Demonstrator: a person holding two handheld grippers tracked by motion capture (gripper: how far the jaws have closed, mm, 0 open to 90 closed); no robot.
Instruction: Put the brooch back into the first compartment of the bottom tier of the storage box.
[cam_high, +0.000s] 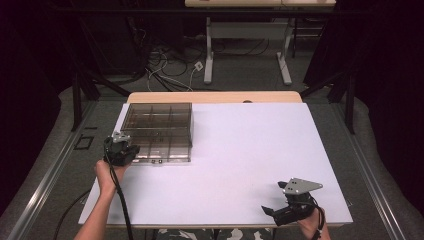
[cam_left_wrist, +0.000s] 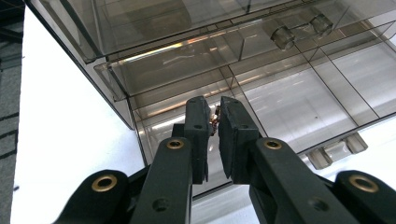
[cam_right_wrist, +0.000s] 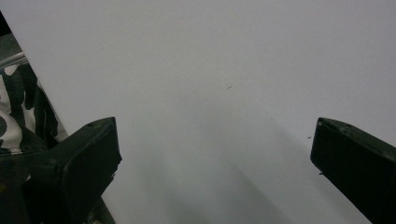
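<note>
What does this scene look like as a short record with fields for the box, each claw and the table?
box: clear smoky compartment box at the table's far left, lid raised a little
left claw: left claw at the box's near left corner, jaws nearly together on a small coppery item, too small to identify
right claw: right claw near the table's front right edge, jaws wide apart, nothing between them
table: white table, bare around the right claw
</note>
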